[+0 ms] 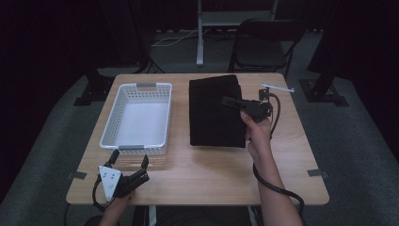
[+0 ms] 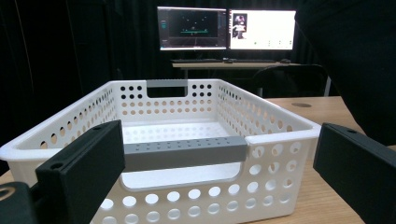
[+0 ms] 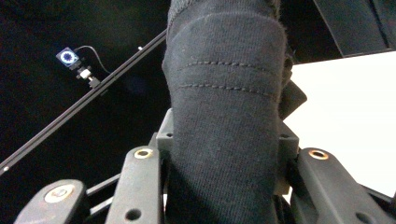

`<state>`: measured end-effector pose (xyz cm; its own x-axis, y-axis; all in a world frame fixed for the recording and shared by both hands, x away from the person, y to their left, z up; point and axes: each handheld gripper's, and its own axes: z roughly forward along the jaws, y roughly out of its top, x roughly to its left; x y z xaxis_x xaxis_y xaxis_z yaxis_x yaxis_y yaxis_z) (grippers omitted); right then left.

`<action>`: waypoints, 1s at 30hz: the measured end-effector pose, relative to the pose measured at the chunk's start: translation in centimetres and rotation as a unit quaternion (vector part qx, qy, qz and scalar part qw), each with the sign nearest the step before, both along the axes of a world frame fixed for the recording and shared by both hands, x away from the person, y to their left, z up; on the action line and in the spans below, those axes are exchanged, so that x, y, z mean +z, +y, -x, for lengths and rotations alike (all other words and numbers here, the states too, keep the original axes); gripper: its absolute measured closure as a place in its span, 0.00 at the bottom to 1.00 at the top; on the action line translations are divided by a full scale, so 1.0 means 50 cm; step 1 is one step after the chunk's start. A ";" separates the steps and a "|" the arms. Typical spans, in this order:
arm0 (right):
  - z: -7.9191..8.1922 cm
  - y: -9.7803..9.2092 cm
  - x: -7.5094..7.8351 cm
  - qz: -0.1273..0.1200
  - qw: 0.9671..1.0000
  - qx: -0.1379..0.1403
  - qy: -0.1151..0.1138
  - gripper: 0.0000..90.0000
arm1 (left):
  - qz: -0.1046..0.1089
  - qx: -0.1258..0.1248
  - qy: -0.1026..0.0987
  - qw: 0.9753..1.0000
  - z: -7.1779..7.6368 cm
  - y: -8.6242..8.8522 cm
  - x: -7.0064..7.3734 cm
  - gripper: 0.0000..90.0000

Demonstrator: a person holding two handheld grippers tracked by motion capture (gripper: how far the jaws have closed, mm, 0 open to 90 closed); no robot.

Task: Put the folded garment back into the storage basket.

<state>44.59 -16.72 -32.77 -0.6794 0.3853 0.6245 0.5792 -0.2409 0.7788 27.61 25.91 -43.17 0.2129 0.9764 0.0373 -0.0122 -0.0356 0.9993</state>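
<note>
While my right gripper (image 1: 234, 100) sits over the folded black garment (image 1: 214, 113), its 2 jaws are closed on a fold of that dark knit cloth; the right gripper view has the stitched fabric (image 3: 224, 116) bunched up between them. From above, most of the garment lies flat on the wooden table (image 1: 197, 174), just right of the white perforated basket (image 1: 115, 117), so I judge the lift has barely begun. My left gripper (image 1: 129, 162) waits at the near left edge of the table, jaws spread wide and holding nothing, pointed at the basket's near grey handle (image 2: 184, 152). I see nothing inside the basket. As I read it, the grasp is done; what remains is raising the garment, carrying it left over the rim and laying it in the basket. Whether the whole stack will come up together I cannot tell.
</note>
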 end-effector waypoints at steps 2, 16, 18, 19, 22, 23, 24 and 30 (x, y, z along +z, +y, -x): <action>0.000 0.009 0.004 -0.003 1.000 0.003 -0.003 0.67 | 0.000 0.000 0.000 1.000 0.000 0.000 0.000 0.04; -0.011 0.066 0.021 -0.021 1.000 0.020 -0.010 0.67 | 0.000 0.000 0.000 1.000 0.000 0.000 0.000 0.04; -0.013 0.071 0.020 -0.025 0.999 0.021 -0.010 0.67 | 0.000 0.000 0.000 1.000 0.000 0.000 0.000 0.04; -0.013 0.074 0.020 -0.025 0.999 0.020 -0.009 0.67 | 0.000 0.000 0.000 1.000 0.000 0.000 0.000 0.04; -0.015 0.083 0.019 -0.030 0.999 0.023 -0.009 0.67 | 0.000 0.000 0.000 1.000 0.000 0.000 0.000 0.04; -0.016 0.088 0.020 -0.030 0.999 0.021 -0.009 0.67 | 0.000 0.000 0.000 1.000 0.000 0.000 0.000 0.04; -0.017 0.093 0.021 -0.031 0.999 0.022 -0.010 0.67 | 0.000 0.000 -0.001 1.000 0.000 0.000 0.000 0.04; -0.022 0.122 0.036 -0.032 0.999 0.026 -0.016 0.67 | 0.000 -0.001 -0.001 1.000 0.000 0.000 0.000 0.04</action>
<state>45.69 -10.61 -30.96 -0.7176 0.3091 0.6241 0.5675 -0.2600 0.7812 27.59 25.93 -43.18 0.2139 0.9762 0.0373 -0.0141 -0.0351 0.9993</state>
